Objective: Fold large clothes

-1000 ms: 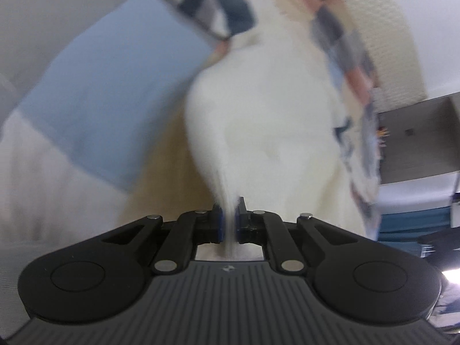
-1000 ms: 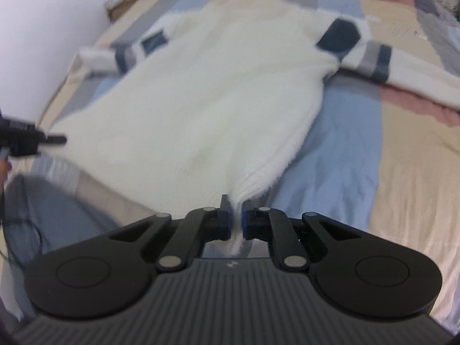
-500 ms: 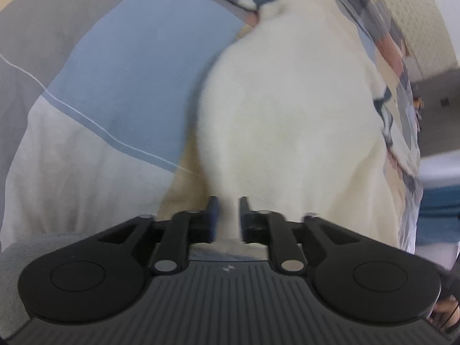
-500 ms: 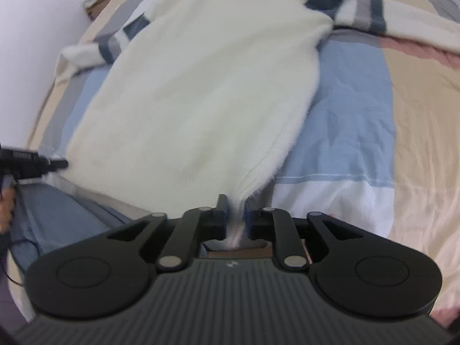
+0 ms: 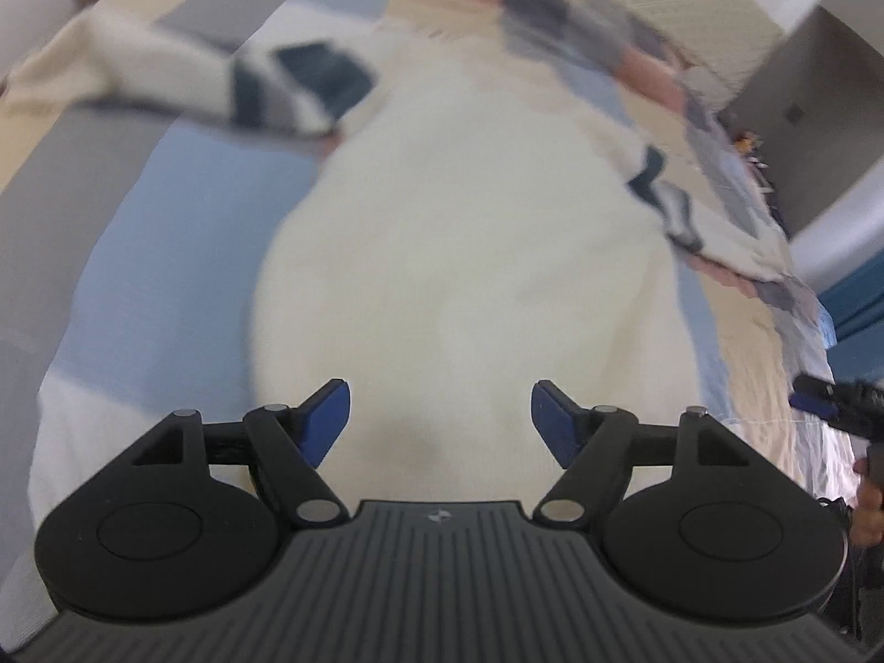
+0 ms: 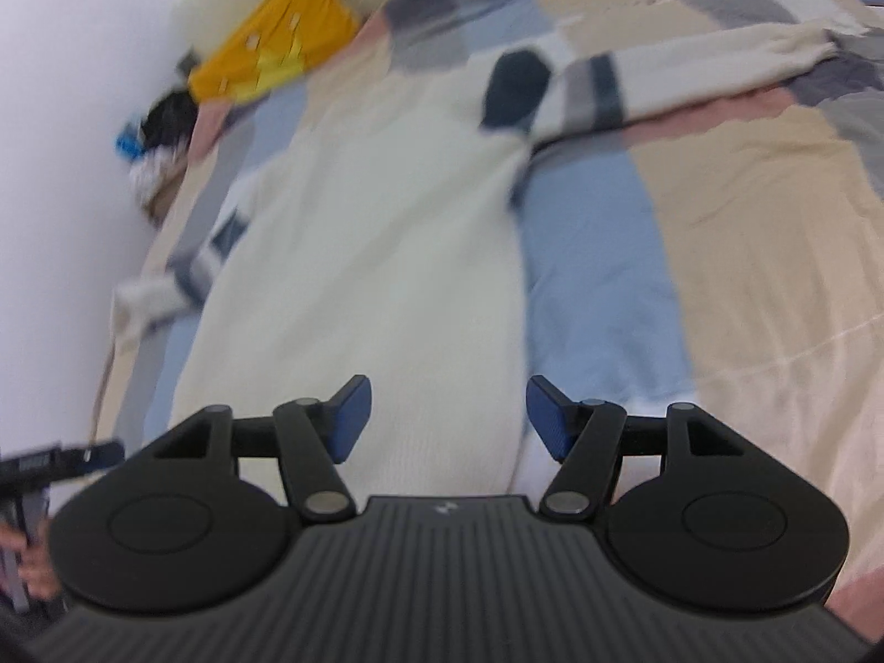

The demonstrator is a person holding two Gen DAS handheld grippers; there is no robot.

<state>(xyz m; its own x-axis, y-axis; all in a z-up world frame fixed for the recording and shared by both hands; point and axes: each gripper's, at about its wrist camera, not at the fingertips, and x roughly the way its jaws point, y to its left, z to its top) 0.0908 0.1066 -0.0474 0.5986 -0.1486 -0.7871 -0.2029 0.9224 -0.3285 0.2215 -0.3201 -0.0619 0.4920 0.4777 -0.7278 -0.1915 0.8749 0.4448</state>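
Now: bed [image 6: 746,254] with patchwork cover in blue, beige, grey and pink blocks. Cream sweater [image 5: 458,254] lies flat on it, body spread lengthwise, striped sleeves [image 6: 602,88] out to both sides. Yellow item [image 6: 276,50] near the wall at the far end, blurred. Left gripper [image 5: 440,422] and right gripper [image 6: 447,417]: jaws have just been opening, both now wide, nothing between the blue pads [image 5: 326,422], hem lying below them. No readable writing, frames motion-blurred.
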